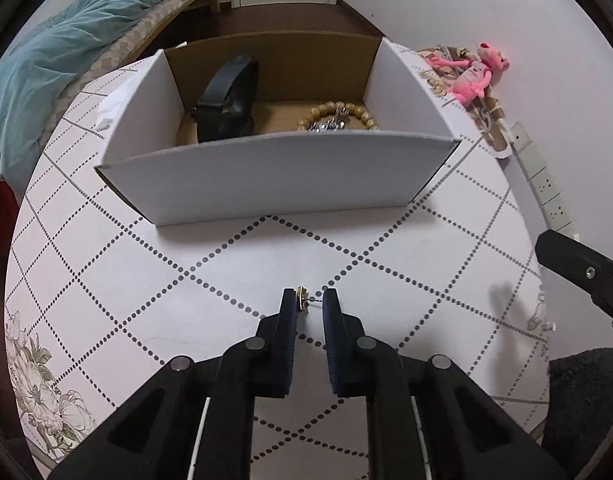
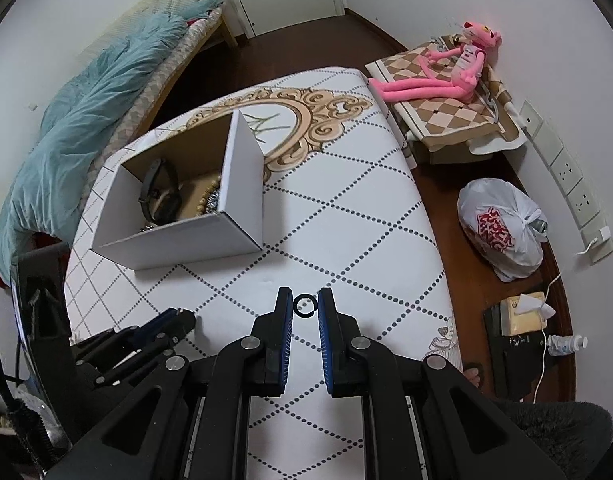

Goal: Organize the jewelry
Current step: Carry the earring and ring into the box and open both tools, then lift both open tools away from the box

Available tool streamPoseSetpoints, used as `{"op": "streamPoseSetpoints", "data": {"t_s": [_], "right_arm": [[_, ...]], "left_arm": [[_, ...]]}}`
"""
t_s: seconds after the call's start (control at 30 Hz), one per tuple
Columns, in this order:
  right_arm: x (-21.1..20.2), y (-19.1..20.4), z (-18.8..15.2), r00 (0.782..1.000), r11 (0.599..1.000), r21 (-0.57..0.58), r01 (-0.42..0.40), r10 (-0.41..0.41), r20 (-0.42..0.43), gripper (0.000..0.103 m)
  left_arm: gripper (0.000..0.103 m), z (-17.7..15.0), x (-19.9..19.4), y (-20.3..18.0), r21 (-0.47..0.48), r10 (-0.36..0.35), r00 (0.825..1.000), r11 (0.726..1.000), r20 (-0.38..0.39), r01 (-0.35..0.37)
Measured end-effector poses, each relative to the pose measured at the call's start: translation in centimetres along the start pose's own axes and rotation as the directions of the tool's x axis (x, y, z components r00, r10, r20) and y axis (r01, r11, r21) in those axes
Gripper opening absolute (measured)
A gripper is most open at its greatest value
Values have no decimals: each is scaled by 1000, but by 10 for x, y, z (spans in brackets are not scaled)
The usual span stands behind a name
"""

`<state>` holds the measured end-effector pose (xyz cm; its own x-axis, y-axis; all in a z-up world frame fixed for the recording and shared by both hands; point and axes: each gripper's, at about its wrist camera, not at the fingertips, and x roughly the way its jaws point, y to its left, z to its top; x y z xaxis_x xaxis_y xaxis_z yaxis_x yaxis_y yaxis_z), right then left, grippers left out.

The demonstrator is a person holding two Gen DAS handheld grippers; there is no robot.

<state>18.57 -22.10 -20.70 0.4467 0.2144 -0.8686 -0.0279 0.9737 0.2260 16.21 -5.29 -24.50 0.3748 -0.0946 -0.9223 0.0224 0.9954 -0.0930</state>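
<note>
My left gripper [image 1: 310,304] is shut on a small gold stud earring [image 1: 303,298], its post spanning to the right finger, above the patterned tablecloth [image 1: 226,264]. My right gripper [image 2: 305,305] is shut on a black ring [image 2: 305,306] held between its fingertips above the cloth. The white cardboard box [image 1: 274,180] stands ahead of the left gripper; it holds a black watch [image 1: 226,100], a wooden bead bracelet [image 1: 346,114] and silver jewelry [image 1: 330,124]. In the right wrist view the box [image 2: 186,236] is ahead to the left.
A pink plush toy [image 2: 446,76] lies on a checkered cloth beyond the table's right side. A white plastic bag [image 2: 502,232] sits on the floor to the right. A bed with a teal blanket [image 2: 78,140] is on the left. The right gripper's finger [image 1: 578,268] shows at the left view's right edge.
</note>
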Motion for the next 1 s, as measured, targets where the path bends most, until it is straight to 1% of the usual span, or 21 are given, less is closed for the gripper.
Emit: {"op": "streamPoseSetpoints", "data": {"t_s": [0.1, 0.17, 0.23, 0.33, 0.4, 0.43, 0.53, 0.57, 0.67, 0.73, 0.77, 0.8, 0.83, 0.87, 0.9, 0.93, 1.0], "right_arm": [[-11, 4, 5, 1000, 1000, 0, -21, 21, 17, 14], [-19, 7, 12, 999, 999, -3, -44, 44, 31, 14], [-27, 14, 23, 996, 997, -5, -81, 81, 45, 14], [-29, 30, 49, 987, 988, -20, -152, 153, 41, 13], [-19, 45, 70, 980, 979, -32, -200, 201, 12, 13], [-15, 52, 77, 978, 977, -44, -207, 208, 3, 13], [9, 72, 99, 974, 972, -70, -224, 220, -57, 13], [20, 80, 106, 972, 971, -76, -225, 218, -93, 14], [40, 92, 117, 967, 971, -97, -216, 200, -157, 14], [53, 94, 125, 966, 975, -99, -197, 176, -190, 14], [56, 94, 127, 962, 975, -97, -200, 177, -206, 14], [59, 94, 130, 960, 977, -90, -196, 172, -219, 17], [60, 93, 132, 961, 978, -87, -190, 167, -221, 22], [60, 92, 134, 960, 978, -85, -192, 169, -222, 36], [58, 90, 135, 959, 977, -80, -199, 177, -222, 49], [57, 90, 136, 959, 976, -79, -201, 179, -220, 52], [51, 89, 139, 966, 979, -90, -181, 160, -204, 53]], "left_arm": [[10, 7, -22, 6, -12, -31, 999, 999, 25, 31], [10, 21, -50, 14, -23, -62, 996, 998, 63, 63], [10, 35, -71, 26, -40, -90, 992, 995, 90, 94], [10, 64, -89, 45, -62, -139, 985, 987, 97, 146], [10, 83, -89, 55, -73, -144, 985, 986, 91, 151], [10, 95, -86, 60, -67, -143, 987, 987, 78, 148], [11, 115, -74, 71, -72, -111, 992, 991, 55, 115], [11, 118, -69, 75, -77, -107, 993, 991, 40, 110], [12, 130, -54, 81, -109, -88, 996, 990, -15, 85], [12, 132, -48, 84, -118, -66, 997, 991, -39, 61], [15, 134, -46, 84, -113, -52, 998, 992, -42, 47], [25, 135, -47, 84, -112, -40, 998, 993, -40, 36], [43, 135, -48, 85, -113, -28, 999, 993, -34, 24], [54, 135, -51, 86, -116, -15, 1000, 993, -18, 13], [73, 136, -54, 88, -116, -10, 1000, 993, -4, 9], [77, 137, -57, 89, -120, -1, 1000, 993, 10, 2], [77, 138, -61, 92, -127, 11, 1000, 992, 17, -9]]}}
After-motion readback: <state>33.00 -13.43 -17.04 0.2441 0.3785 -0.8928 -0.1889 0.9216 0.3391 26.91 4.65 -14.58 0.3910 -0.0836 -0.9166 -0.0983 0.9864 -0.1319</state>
